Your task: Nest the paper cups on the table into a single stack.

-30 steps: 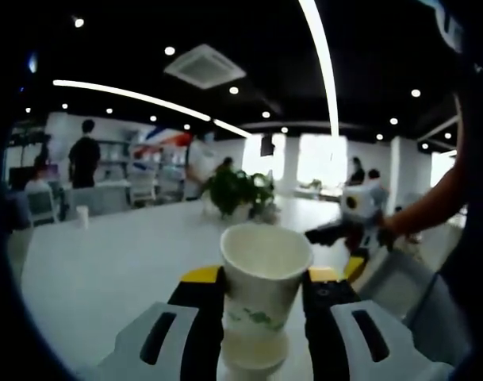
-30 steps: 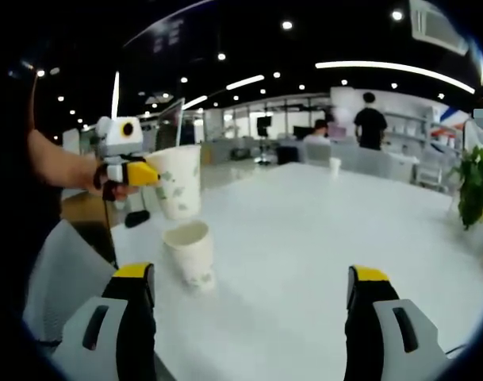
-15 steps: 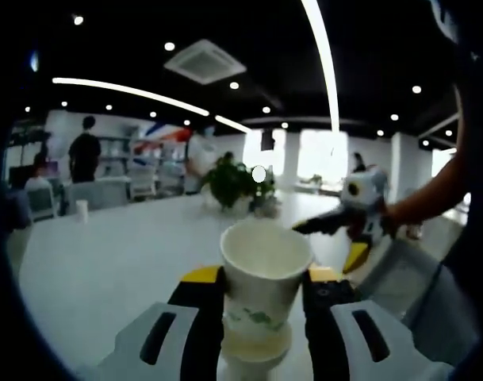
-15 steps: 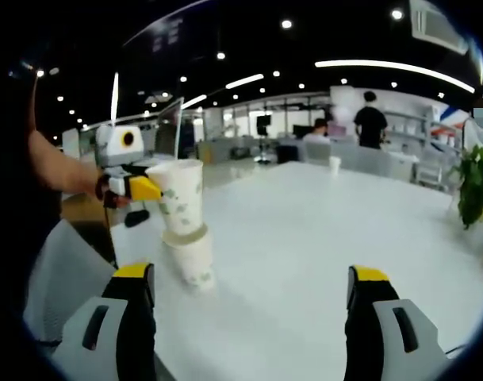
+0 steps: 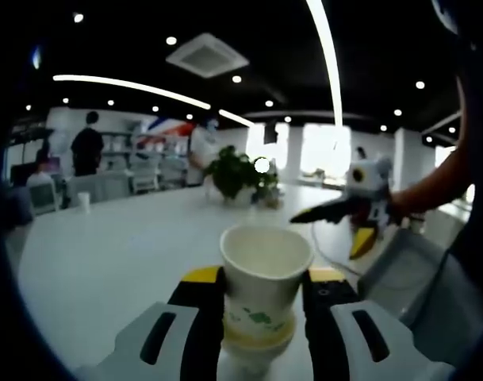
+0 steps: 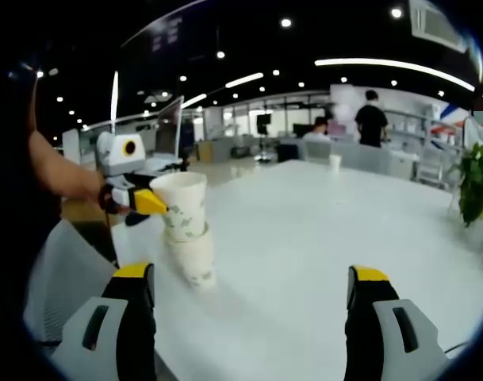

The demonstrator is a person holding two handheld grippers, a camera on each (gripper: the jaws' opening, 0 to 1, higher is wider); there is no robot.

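Note:
In the left gripper view a white paper cup with a green print sits between my left gripper's jaws, which are shut on it, and its base is partly down inside a second cup below. From the right gripper view I see the held cup half sunk into the lower cup standing on the white table, with the left gripper at its left side. My right gripper is open with nothing between its jaws, to the right of the cups. It also appears in the left gripper view as the right gripper.
A potted plant stands on the far side of the table; in the other view the plant is at the right edge. A small cup stands far back. People stand by shelves behind. A person's arm holds the left gripper.
The held cup has come down from above the standing cup and now sits partly inside it. The right gripper has stayed open and nearly still.

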